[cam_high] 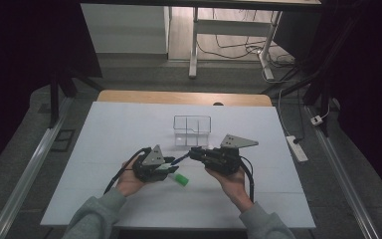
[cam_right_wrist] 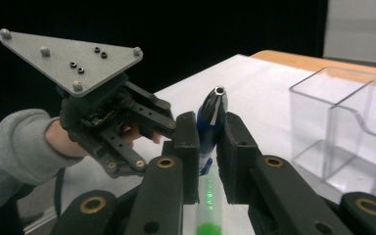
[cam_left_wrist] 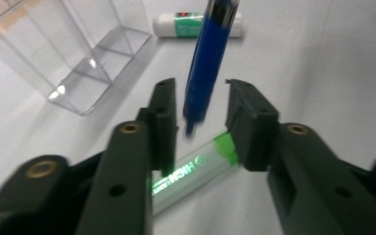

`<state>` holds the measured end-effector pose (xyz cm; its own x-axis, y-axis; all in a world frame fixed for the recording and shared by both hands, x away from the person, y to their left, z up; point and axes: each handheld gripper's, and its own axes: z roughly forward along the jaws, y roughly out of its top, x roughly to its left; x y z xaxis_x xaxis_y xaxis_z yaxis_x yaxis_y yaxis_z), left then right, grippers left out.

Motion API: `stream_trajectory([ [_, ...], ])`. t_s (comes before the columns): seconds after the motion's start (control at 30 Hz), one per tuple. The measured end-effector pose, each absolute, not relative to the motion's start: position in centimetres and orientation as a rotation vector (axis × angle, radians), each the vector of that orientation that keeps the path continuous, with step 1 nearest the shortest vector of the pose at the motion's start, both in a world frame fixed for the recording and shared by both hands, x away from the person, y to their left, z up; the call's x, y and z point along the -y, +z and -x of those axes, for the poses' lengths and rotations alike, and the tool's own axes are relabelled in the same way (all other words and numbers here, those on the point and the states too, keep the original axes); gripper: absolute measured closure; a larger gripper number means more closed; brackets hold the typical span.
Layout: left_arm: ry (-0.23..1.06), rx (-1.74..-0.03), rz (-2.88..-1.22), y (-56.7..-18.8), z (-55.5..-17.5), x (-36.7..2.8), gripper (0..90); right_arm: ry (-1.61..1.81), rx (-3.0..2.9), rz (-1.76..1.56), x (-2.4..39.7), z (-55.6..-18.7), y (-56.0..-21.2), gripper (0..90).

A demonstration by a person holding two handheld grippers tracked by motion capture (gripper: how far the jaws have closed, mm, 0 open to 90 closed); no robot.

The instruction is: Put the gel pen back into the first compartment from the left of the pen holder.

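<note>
Pens: 1, blue point(cam_left_wrist: 206, 63), also in right gripper view point(cam_right_wrist: 211, 122).

Highlighters: 1, green, clear barrel point(cam_left_wrist: 196, 174); same one on the sheet in high view point(cam_high: 180, 179).

White tubes w/ green label: 1 point(cam_left_wrist: 196, 24), lying past the pen in left gripper view; can't tell what kind.

Clear boxes: 1 point(cam_high: 192, 130), w/ 2 compartments visible, split by a stepped divider point(cam_right_wrist: 345, 142).

Grippers: 2, left point(cam_high: 170, 164) & right point(cam_high: 193, 153); 2 black jaws each. Grey 3-cornered plates: 2, one per gripper.

Hands: 2, grey sleeves: 2.

Tables: 1 w/ white sheet point(cam_high: 104, 149); 1 more desk frame farther back point(cam_high: 194, 50).

Power strips on floor: 1 point(cam_high: 297, 148).
</note>
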<state>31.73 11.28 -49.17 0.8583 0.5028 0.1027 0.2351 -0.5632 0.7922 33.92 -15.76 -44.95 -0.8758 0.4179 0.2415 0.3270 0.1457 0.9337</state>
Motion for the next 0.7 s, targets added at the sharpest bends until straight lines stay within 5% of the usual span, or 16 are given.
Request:
stream_trajectory([
  [0.7, 0.368, -0.765, -2.105, -49.4, -30.5, -15.7, 44.0, 1.793, -2.236, -0.802, 17.7, -34.7, -44.4, 79.0],
])
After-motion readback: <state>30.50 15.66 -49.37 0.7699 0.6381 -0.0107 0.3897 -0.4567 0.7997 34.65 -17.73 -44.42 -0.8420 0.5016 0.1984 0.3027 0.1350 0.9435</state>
